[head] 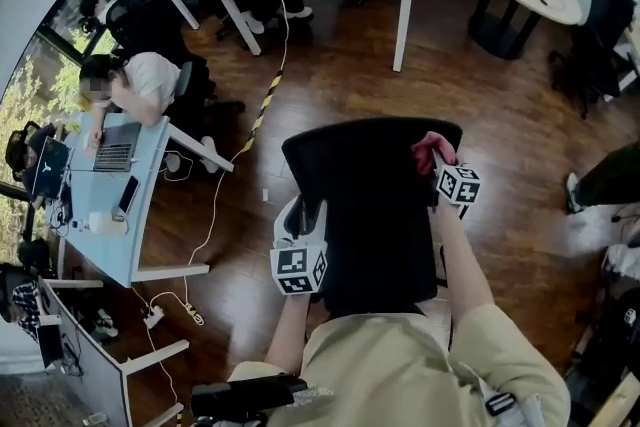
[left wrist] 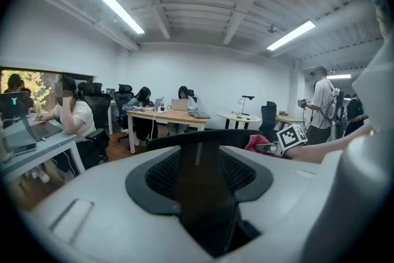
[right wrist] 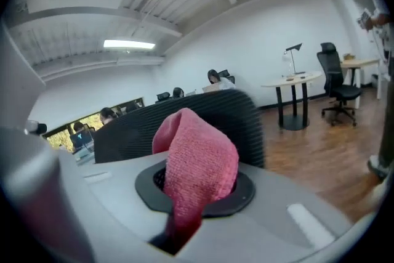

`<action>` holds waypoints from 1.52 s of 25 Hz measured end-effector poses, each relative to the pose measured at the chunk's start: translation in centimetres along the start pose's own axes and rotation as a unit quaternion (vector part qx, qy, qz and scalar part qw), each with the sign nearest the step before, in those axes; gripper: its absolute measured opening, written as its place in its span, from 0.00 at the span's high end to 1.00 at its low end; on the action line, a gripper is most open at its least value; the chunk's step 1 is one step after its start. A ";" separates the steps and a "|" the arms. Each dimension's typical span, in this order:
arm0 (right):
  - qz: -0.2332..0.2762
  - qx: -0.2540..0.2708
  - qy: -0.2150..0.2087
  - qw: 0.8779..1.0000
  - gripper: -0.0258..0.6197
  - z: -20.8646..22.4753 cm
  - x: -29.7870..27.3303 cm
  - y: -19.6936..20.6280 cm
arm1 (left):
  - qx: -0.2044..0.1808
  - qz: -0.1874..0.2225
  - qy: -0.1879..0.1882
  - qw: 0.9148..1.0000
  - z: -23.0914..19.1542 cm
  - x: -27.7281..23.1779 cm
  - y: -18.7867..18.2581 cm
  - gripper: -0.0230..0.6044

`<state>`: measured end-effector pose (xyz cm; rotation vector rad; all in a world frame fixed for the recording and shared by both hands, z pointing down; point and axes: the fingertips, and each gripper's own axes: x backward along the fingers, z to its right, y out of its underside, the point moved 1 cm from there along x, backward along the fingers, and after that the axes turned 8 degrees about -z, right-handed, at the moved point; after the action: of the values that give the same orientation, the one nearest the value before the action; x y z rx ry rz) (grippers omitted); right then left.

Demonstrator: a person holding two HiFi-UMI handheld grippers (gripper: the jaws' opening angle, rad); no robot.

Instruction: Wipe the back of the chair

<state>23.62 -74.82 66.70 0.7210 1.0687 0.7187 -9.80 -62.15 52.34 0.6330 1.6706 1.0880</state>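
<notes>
Pink cloth [right wrist: 197, 163], pinched in the jaws of the right gripper [right wrist: 184, 218], sits at the top corner of the chair back [head: 370, 205]; best to press it flat and sweep down while the jaws of the left gripper [head: 298, 227] clamp the side edge steady.

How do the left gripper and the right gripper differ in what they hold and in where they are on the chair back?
The right gripper is shut on a pink cloth; the left gripper is shut on the left edge of the chair back, with no cloth. The right gripper is at the upper right corner of the chair back; the left gripper is lower, on its left side. Both are closed.
</notes>
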 end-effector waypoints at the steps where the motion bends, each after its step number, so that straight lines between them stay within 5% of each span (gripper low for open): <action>1: -0.006 0.017 0.014 1.000 0.91 1.5 1.0 -0.1 | -0.002 -0.003 0.006 1.000 0.5 -0.4 0.1 0.67; 5: -0.017 0.044 0.013 0.999 0.91 1.1 1.5 0.0 | -0.004 -0.012 0.018 1.000 1.9 -1.1 0.5 0.67; 8: -0.025 0.057 -0.089 0.994 0.91 -6.3 -0.6 1.4 | -0.001 -0.011 0.012 1.000 1.8 -0.6 0.1 0.67; 13: -0.077 0.153 -0.298 0.939 0.91 -28.1 -5.2 7.1 | 0.027 -0.004 -0.036 0.999 -1.6 2.0 0.8 0.68; 18: -0.108 0.195 -0.334 0.916 0.91 -39.1 -10.3 9.4 | 0.037 -0.008 -0.079 0.996 -5.5 4.2 2.0 0.68; 21: -0.107 0.181 -0.315 0.925 0.91 -37.0 -11.9 8.4 | 0.049 -0.011 -0.085 0.995 -6.5 4.4 2.8 0.68; 24: -0.088 0.123 -0.277 0.949 0.91 -28.9 -11.0 6.6 | 0.052 -0.007 -0.069 0.996 -6.1 3.1 2.7 0.68; 28: -0.025 0.000 -0.128 0.992 0.91 -10.9 -5.7 4.0 | 0.050 0.013 -0.030 0.998 -4.3 0.6 1.5 0.69; 31: 0.003 -0.052 -0.028 0.998 0.91 0.4 -0.3 3.1 | 0.040 0.018 -0.004 0.999 -2.4 -1.0 0.3 0.69; 34: -0.020 -0.007 -0.021 1.000 0.91 2.0 0.4 3.2 | 0.033 0.020 0.009 0.999 -0.8 -1.7 -0.7 0.69; 36: -0.041 0.016 -0.028 0.999 0.91 -0.5 -0.6 3.8 | 0.035 0.019 0.008 0.999 -0.3 -1.5 -0.8 0.69; 38: -0.071 0.046 -0.079 0.993 0.91 -6.0 -2.2 5.3 | 0.038 0.019 0.003 0.999 -0.3 -0.9 -0.7 0.69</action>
<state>16.44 -72.54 70.26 0.7600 1.0013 0.4852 -9.69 -63.34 52.20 0.7127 1.7171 1.0583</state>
